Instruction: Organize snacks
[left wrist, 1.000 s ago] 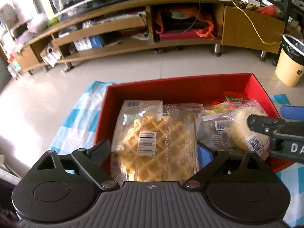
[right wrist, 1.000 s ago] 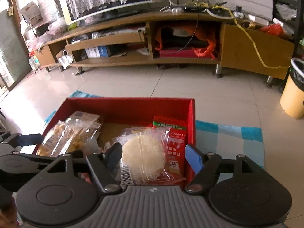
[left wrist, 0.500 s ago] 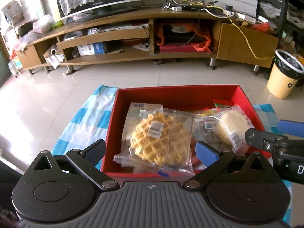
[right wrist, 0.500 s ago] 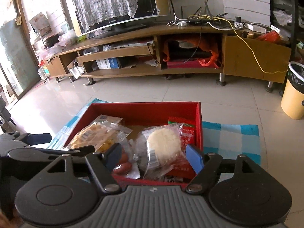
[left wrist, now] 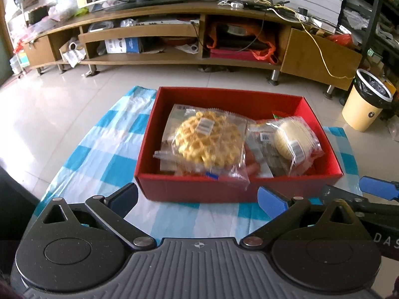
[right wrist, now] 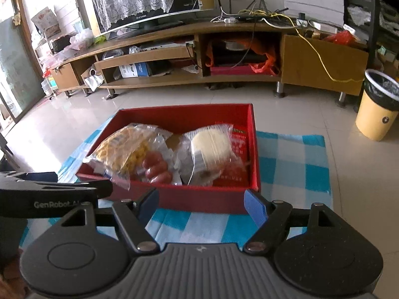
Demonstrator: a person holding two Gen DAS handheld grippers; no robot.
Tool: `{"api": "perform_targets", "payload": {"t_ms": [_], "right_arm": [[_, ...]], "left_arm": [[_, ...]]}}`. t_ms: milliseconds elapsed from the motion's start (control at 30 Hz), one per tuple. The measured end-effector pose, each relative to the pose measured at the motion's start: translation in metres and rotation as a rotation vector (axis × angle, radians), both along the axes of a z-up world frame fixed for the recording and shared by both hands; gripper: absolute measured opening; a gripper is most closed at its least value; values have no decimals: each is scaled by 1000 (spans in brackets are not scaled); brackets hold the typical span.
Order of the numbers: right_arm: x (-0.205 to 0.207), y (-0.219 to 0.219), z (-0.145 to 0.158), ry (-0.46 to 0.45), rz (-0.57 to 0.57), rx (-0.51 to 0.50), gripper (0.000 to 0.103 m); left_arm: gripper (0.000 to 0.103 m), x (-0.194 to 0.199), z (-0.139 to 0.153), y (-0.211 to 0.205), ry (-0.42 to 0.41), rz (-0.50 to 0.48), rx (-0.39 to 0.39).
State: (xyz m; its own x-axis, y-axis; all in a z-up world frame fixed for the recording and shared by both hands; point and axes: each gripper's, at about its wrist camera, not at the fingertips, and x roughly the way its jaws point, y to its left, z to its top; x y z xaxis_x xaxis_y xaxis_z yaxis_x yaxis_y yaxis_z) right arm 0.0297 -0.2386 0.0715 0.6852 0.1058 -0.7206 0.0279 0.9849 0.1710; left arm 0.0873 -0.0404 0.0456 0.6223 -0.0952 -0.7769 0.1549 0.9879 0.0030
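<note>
Snacks [left wrist: 208,140] are piled in a red box [left wrist: 199,189] on a checked cloth. Both tongs, left [left wrist: 198,196] and right [right wrist: 200,203], are spread apart, empty. An overhanging waffle wrapper could be snagged and dragged out.

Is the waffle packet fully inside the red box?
No. The waffle packet lies inside the red box, but one wrapper corner hangs over the near wall.
</note>
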Motion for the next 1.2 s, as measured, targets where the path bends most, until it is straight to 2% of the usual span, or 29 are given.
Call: {"api": "perform_targets", "payload": {"t_ms": [600,867,1200], "right_arm": [[-48,-2,-3,11,-34,40,79],[-65,3,-2,7,-18,50,79],[-69,5,-3,10,-5,49,79]], "left_arm": [[103,-50,0,8,10,-17,-24],[103,-67,7,13,-25,-11,-28],[103,-71,7,13,-40,-10,-19]]}}
